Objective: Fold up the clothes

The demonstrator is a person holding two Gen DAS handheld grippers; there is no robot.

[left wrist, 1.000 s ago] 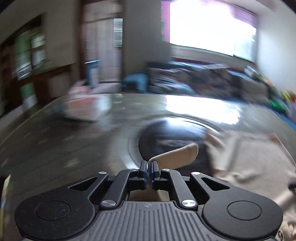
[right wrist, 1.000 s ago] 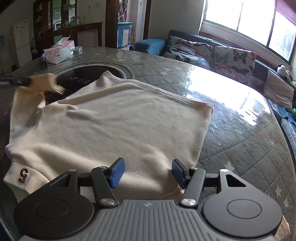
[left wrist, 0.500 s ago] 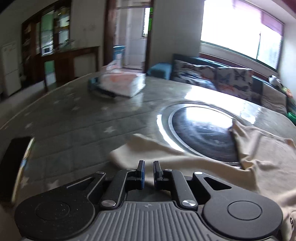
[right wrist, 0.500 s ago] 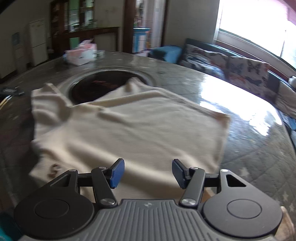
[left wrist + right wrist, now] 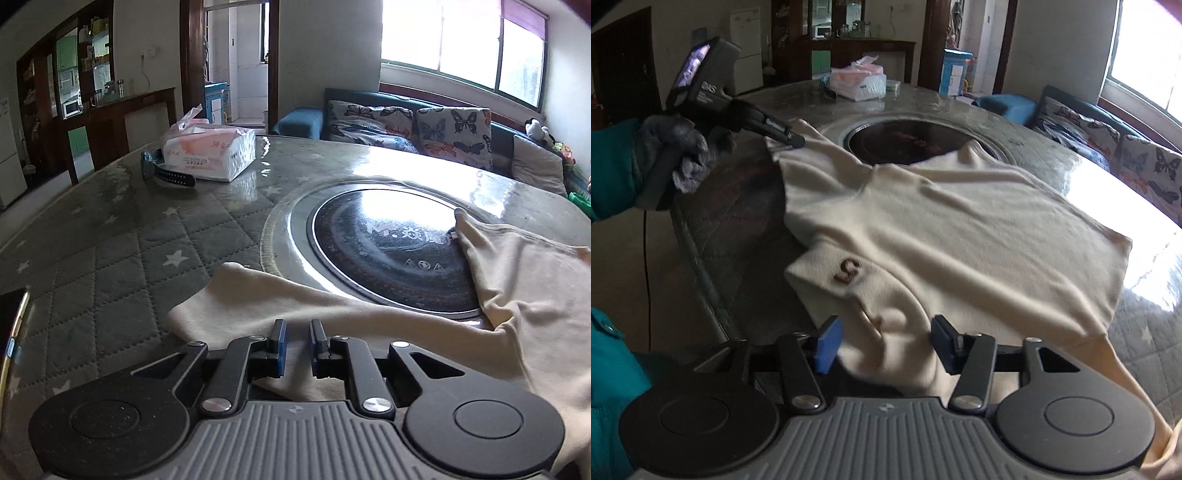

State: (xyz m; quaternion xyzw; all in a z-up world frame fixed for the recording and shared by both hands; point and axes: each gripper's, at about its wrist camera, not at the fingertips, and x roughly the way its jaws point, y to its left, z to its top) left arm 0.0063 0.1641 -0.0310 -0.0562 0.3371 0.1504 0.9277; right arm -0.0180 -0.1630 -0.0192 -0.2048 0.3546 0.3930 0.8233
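Tissue pack [image 5: 210, 155]: tissues poke from top, on counter [image 5: 110, 251].
Left hand-held gripper [image 5: 295, 345]: jaws opening, released above cream shirt [image 5: 942, 229] sleeve.
Right hand-held gripper [image 5: 884, 341]: jaws closing around shirt fold, not yet pinching.

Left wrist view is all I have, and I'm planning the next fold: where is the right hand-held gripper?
Observer: The right hand-held gripper hovers over the cream sweater's near edge, jaws closing around a raised bunch of cloth, pads not yet pressing.
Operator: Any marking there?
Observer: A brown emblem sits on the folded cuff just ahead of it.
Operator: And my gripper from there?
Observer: The left hand-held gripper, jaws opening, nothing pinched, sits at the far sleeve end; a grey-gloved hand holds it.
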